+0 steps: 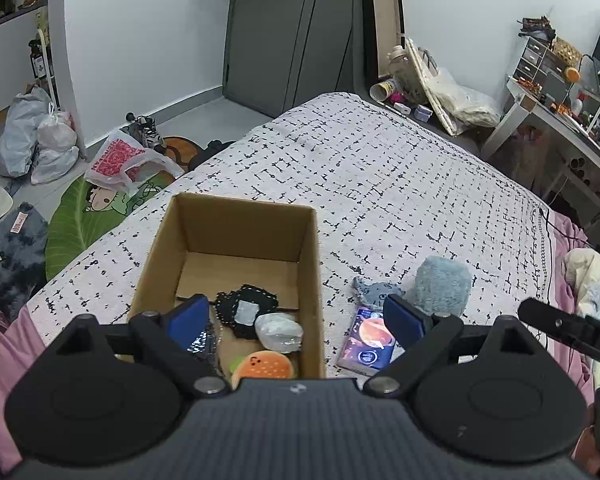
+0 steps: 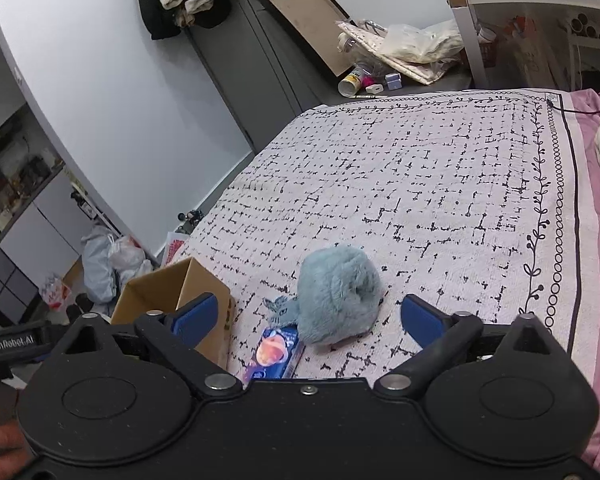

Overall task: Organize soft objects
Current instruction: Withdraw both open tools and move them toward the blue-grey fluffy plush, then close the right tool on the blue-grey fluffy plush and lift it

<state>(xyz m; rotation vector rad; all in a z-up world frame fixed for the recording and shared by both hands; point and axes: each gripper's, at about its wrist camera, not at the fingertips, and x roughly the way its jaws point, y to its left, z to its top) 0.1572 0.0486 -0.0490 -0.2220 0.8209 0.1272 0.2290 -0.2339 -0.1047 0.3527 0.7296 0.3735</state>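
A: The right gripper [image 2: 308, 316] hangs wide and empty, just short of the blue plush [image 2: 338, 294] on the bedspread [image 2: 440, 184].
B: Fluffy, rounded, probably light and squashy; pinch its bulging middle.
A: The left gripper [image 1: 296, 316], spread too, holds nothing over the cardboard box [image 1: 312, 280].

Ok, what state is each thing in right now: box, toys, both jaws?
Cardboard box: open, upright, partly filled.
Burger plush: inside the box.
Blue plush toy: on the bedspread, outside the box.
Left gripper: jaws open, empty.
Right gripper: jaws open, empty.
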